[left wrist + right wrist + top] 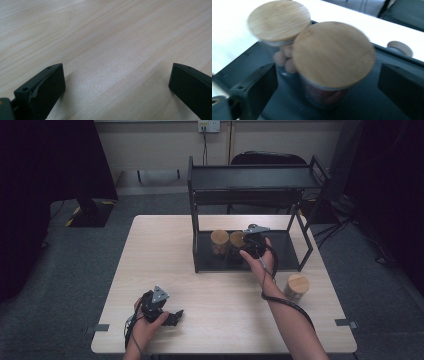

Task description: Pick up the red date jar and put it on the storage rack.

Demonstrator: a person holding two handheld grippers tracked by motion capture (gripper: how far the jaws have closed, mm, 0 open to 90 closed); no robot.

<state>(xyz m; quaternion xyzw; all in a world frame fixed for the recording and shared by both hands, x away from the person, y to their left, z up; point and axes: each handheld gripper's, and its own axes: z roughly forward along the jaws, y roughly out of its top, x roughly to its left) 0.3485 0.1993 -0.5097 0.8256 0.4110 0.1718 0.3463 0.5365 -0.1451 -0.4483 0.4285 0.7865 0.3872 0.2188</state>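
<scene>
Jars with bamboo lids sit side by side on the bottom shelf of a black rack (300,251) on our wooden table (165,250). Our right gripper (325,82) has its jaws spread wide around the nearer jar (332,57), pads clear of it; the second jar (279,21) touches it at far left. A third jar (296,287) stands outside the rack, right. Our left gripper (116,82) rests near left, jaws spread over bare wood.
</scene>
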